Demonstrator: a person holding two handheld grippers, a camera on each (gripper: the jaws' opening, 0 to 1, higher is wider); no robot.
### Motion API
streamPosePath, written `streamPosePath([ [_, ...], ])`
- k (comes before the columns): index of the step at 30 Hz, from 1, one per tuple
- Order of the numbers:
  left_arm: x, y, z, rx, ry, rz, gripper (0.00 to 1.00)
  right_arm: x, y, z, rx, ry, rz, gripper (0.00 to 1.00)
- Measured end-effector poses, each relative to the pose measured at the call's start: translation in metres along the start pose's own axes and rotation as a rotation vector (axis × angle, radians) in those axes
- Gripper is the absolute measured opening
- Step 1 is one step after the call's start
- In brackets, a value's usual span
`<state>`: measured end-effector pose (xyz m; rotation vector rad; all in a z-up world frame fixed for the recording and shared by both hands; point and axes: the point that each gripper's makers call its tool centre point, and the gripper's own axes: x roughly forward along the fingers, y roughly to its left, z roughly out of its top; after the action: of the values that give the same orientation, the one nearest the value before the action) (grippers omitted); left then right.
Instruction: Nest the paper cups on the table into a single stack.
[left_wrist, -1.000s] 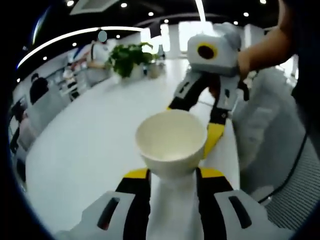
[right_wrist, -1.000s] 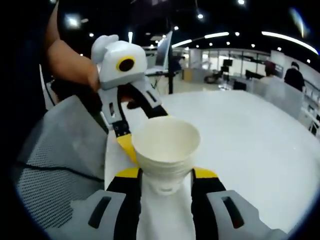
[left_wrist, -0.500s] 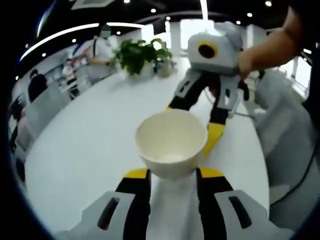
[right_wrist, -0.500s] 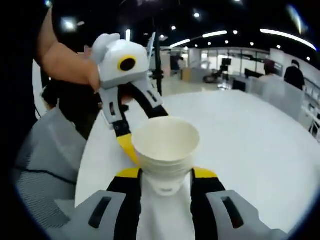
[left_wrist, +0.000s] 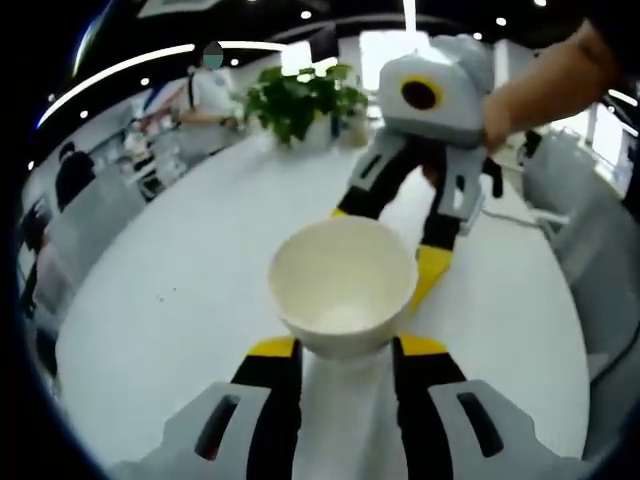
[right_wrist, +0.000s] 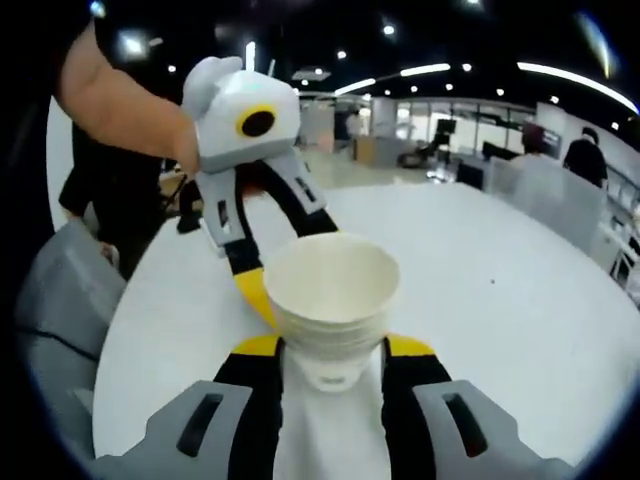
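Note:
A white paper cup (left_wrist: 343, 280) stands with its mouth up between the jaws of my left gripper (left_wrist: 345, 346), which is shut on it. From the far side my right gripper (left_wrist: 385, 250) straddles the same cup with its yellow tips. In the right gripper view the cup tops a nested stack of cups (right_wrist: 332, 295) with several rims showing. My right gripper (right_wrist: 332, 348) is shut on that stack. The left gripper (right_wrist: 295, 265) grips it from the opposite side. Both are held above the white table (left_wrist: 170, 300).
A potted plant (left_wrist: 300, 95) stands at the table's far end, with people (left_wrist: 205, 85) beyond it. Grey mesh chairs (left_wrist: 590, 250) (right_wrist: 50, 300) sit at the table's edge. A person's hand (left_wrist: 540, 80) holds the right gripper. Open tabletop (right_wrist: 500, 300) lies around the cups.
Both views have swung round, so more tabletop and less of the chair shows. The cups and both grips look the same.

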<state>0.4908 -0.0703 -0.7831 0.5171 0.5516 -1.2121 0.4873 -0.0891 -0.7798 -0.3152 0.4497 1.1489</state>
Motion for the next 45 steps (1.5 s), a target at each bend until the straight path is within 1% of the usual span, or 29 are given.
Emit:
streamPosePath([
  [2,0.001,0.009,0.004,-0.004,-0.007,0.002,0.34,0.001,-0.009,0.003,0.009,-0.007,-0.006,0.35],
  [4,0.006,0.014,0.003,-0.009,-0.010,-0.001,0.33,0.003,-0.015,0.002,0.020,-0.009,-0.007,0.35],
  [9,0.017,0.014,-0.008,-0.018,0.001,-0.012,0.33,0.012,-0.017,-0.013,0.034,0.030,0.000,0.35],
  [10,0.017,0.015,-0.004,-0.024,-0.028,-0.011,0.33,0.012,-0.019,-0.013,0.039,0.023,-0.009,0.36],
  [11,0.017,0.017,-0.004,-0.056,-0.036,-0.017,0.33,0.013,-0.020,-0.014,0.046,0.023,-0.012,0.36],
  [15,0.017,0.016,-0.004,-0.053,-0.041,-0.015,0.34,0.012,-0.019,-0.014,0.057,0.032,-0.009,0.37],
  [16,0.017,0.015,-0.005,-0.056,-0.042,-0.009,0.34,0.012,-0.019,-0.015,0.057,0.035,-0.008,0.40],
  [17,0.016,0.015,-0.006,-0.054,-0.038,-0.003,0.34,0.012,-0.019,-0.017,0.060,0.051,-0.012,0.47],
  [18,0.015,0.015,-0.008,-0.054,-0.034,0.002,0.38,0.012,-0.019,-0.018,0.063,0.049,-0.017,0.58],
  [19,0.013,0.022,-0.015,-0.059,-0.014,0.055,0.45,0.010,-0.020,-0.019,0.079,0.048,-0.034,0.70],
  [20,0.011,0.026,-0.020,-0.080,-0.010,0.091,0.56,0.008,-0.022,-0.021,0.094,0.050,-0.054,0.75],
  [21,0.009,0.028,-0.023,-0.103,-0.009,0.109,0.65,0.006,-0.023,-0.022,0.100,0.051,-0.068,0.79],
  [22,0.004,0.031,-0.028,-0.155,-0.017,0.148,0.77,0.000,-0.026,-0.024,0.118,0.057,-0.103,0.87],
  [23,0.001,0.034,-0.029,-0.175,-0.028,0.172,0.90,-0.005,-0.030,-0.025,0.123,0.054,-0.137,0.95],
  [24,-0.006,0.036,-0.030,-0.198,-0.052,0.202,0.96,-0.010,-0.032,-0.018,0.116,0.011,-0.169,1.00],
  [25,-0.011,0.035,-0.029,-0.209,-0.070,0.217,0.98,-0.016,-0.031,-0.014,0.106,-0.008,-0.175,0.98],
  [26,-0.020,0.032,-0.029,-0.215,-0.097,0.235,0.98,-0.025,-0.031,-0.011,0.134,-0.026,-0.207,1.00],
  [27,-0.026,0.031,-0.028,-0.217,-0.117,0.257,0.98,-0.031,-0.029,-0.014,0.145,-0.011,-0.217,1.00],
  [28,-0.034,0.025,-0.031,-0.236,-0.131,0.268,0.98,-0.038,-0.030,-0.010,0.127,-0.040,-0.247,1.00],
  [30,-0.044,0.017,-0.035,-0.255,-0.141,0.282,0.98,-0.052,-0.024,-0.006,0.130,-0.056,-0.260,1.00],
  [31,-0.053,0.013,-0.037,-0.261,-0.153,0.301,0.98,-0.057,-0.023,-0.005,0.135,-0.063,-0.274,1.00],
  [32,-0.058,0.008,-0.039,-0.261,-0.154,0.309,0.98,-0.067,-0.022,-0.002,0.153,-0.087,-0.313,1.00],
  [34,-0.073,-0.002,-0.040,-0.277,-0.171,0.342,0.98,-0.079,-0.017,0.002,0.145,-0.127,-0.346,1.00],
  [35,-0.082,-0.009,-0.042,-0.299,-0.188,0.372,0.98,-0.085,-0.009,-0.002,0.154,-0.119,-0.346,1.00],
  [36,-0.086,-0.015,-0.043,-0.298,-0.193,0.374,0.98,-0.088,-0.005,-0.005,0.164,-0.118,-0.350,1.00],
  [37,-0.094,-0.024,-0.045,-0.298,-0.203,0.387,0.98,-0.095,0.003,-0.008,0.167,-0.125,-0.360,1.00],
  [39,-0.104,-0.035,-0.048,-0.286,-0.220,0.413,0.98,-0.105,0.017,-0.009,0.172,-0.145,-0.372,1.00],
  [40,-0.109,-0.041,-0.049,-0.290,-0.226,0.419,0.98,-0.106,0.020,-0.011,0.176,-0.146,-0.373,1.00],
  [45,-0.135,-0.071,-0.059,-0.349,-0.261,0.452,0.98,-0.122,0.052,-0.014,0.182,-0.163,-0.403,1.00],
])
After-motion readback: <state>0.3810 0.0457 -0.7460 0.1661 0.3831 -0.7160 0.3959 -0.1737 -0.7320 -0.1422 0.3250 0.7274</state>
